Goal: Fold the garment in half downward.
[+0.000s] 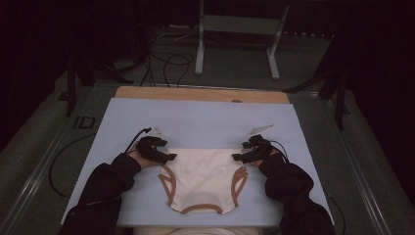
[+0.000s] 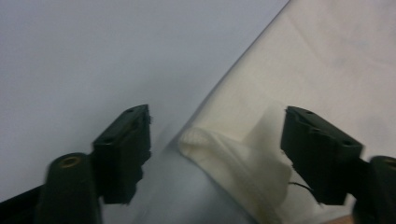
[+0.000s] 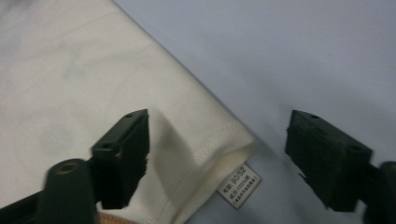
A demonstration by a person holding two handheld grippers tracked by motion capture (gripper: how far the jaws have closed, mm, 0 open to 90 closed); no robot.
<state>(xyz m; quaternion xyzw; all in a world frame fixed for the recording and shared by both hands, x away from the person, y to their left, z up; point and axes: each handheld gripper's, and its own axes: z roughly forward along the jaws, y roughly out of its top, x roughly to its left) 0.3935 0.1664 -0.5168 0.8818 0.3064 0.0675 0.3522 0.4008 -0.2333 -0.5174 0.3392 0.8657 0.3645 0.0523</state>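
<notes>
Two corners bracketed, neither pinched yet.
My left gripper (image 2: 215, 154) and right gripper (image 3: 217, 156) gape around the cream cotton briefs (image 1: 203, 174); next, closing on its hem.

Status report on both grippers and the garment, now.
Left gripper open, fingers straddling a top corner of the cream cloth underpants with tan trim. Right gripper open, straddling the other corner. Garment flat on pale blue board. Nothing in the way.

A small white label (image 3: 239, 190) at the garment's (image 3: 84, 79) waistband corner reads "90/52"; its other lines are illegible.
</notes>
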